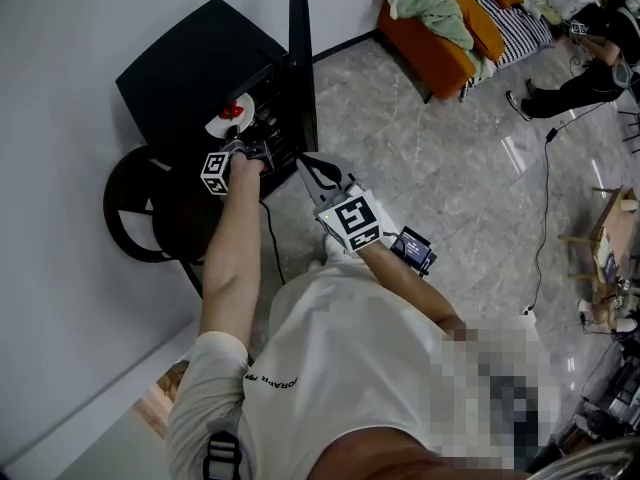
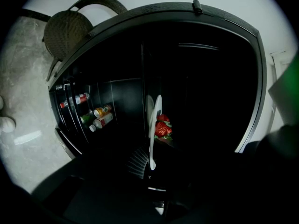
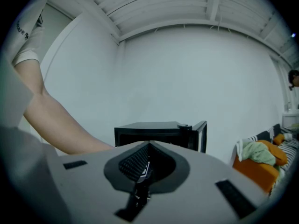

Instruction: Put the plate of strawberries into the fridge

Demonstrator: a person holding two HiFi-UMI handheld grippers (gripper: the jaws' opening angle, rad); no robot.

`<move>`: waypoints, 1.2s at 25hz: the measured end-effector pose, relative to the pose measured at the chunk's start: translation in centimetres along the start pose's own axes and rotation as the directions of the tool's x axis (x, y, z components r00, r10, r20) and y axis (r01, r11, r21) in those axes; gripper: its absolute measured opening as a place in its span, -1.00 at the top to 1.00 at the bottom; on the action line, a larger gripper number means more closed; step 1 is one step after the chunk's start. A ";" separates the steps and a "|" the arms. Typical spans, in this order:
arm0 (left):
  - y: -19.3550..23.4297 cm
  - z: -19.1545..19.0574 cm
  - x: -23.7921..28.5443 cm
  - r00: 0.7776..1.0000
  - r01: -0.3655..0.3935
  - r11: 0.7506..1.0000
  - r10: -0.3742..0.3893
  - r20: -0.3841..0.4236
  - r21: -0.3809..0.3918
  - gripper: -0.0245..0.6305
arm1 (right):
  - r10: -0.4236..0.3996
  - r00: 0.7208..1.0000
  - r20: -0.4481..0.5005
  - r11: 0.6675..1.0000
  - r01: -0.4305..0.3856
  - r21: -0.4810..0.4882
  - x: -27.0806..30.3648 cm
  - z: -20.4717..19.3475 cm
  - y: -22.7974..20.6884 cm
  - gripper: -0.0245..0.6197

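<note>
Grey marble floor (image 1: 450,158), white wall (image 1: 60,28). Black fridge (image 1: 190,78), door open, with cans and bottles (image 2: 96,115) in the door rack. Left gripper (image 2: 148,164) is clamped on the rim of the plate (image 2: 154,120). Strawberries (image 2: 162,129) sit on it inside the dark cavity; the shelf beneath is indiscernible. Right gripper (image 3: 147,153) has its jaws together, holding nothing, back from the fridge.

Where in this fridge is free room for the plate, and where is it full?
The main compartment of the fridge, behind the plate and right of the door rack, looks bare, though it is very dark. The door rack is crowded with cans and bottles.
</note>
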State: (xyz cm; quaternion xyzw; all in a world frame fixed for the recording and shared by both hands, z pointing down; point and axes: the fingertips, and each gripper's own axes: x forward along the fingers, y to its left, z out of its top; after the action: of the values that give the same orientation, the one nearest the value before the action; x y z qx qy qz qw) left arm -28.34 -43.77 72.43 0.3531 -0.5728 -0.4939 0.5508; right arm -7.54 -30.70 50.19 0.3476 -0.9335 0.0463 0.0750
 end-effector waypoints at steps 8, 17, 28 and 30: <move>-1.2 -0.3 -0.5 0.999 0.042 0.998 -0.042 -0.016 0.047 0.77 | 0.006 1.000 -0.001 1.000 -0.006 0.003 -0.1 -0.1 0.2 0.88; -1.6 -0.3 -0.8 0.998 0.062 0.997 -0.062 -0.003 0.043 0.67 | 0.009 1.000 0.003 1.000 -0.009 0.000 -0.2 -0.1 0.6 0.89; -1.7 -1.5 -2.3 0.998 0.065 0.997 -0.065 -0.013 0.034 0.67 | 0.018 1.000 0.002 1.000 -0.018 -0.010 -0.4 0.1 1.0 0.89; -1.7 -1.8 -2.6 0.998 0.066 0.997 -0.065 -0.016 0.031 0.67 | 0.021 1.000 0.002 1.000 -0.021 -0.011 -0.4 0.1 1.0 0.89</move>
State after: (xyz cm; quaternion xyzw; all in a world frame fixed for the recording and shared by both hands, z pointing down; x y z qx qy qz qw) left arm -26.48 -42.11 69.89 0.3838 -0.5644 -0.5001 0.5329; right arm -7.97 -29.71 49.95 0.3376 -0.9373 0.0414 0.0754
